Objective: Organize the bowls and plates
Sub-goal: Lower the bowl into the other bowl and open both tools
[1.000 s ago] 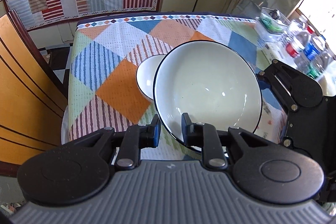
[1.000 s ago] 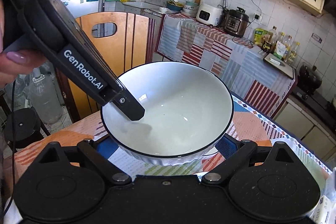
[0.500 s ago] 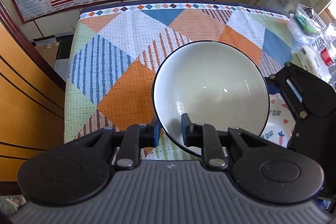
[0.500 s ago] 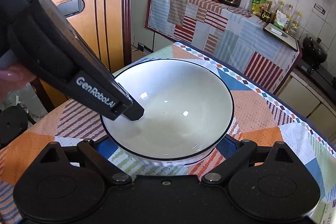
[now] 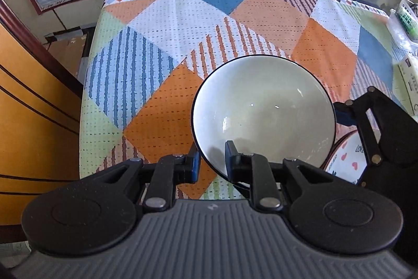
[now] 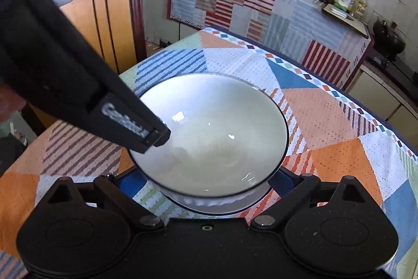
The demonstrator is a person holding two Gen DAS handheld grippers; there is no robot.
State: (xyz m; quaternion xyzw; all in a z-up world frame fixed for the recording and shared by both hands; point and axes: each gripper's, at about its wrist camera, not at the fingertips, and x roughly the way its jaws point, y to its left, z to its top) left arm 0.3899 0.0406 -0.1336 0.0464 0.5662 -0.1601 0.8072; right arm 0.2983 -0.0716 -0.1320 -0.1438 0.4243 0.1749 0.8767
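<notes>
A large white bowl with a thin dark rim (image 5: 263, 106) is held over the patchwork tablecloth. My left gripper (image 5: 212, 161) is shut on the bowl's near rim, one finger inside and one outside. My right gripper (image 6: 206, 183) stands wide around the bowl (image 6: 214, 132) from the other side, its blue pads against the ribbed outer wall. In the left wrist view a plate with pink hearts (image 5: 347, 157) lies below the bowl's right edge. The left gripper's finger (image 6: 146, 130) reaches into the bowl in the right wrist view.
The patchwork cloth (image 5: 162, 54) covers the table. An orange wooden chair back (image 5: 28, 101) stands at the table's left. Packets and a basket (image 5: 405, 25) sit at the far right. A cloth-covered kitchen counter (image 6: 261, 4) with appliances and bottles runs behind.
Both grippers have carried the bowl back and to the right, off the small white bowl seen a second ago. The heart plate has come into view under it.
</notes>
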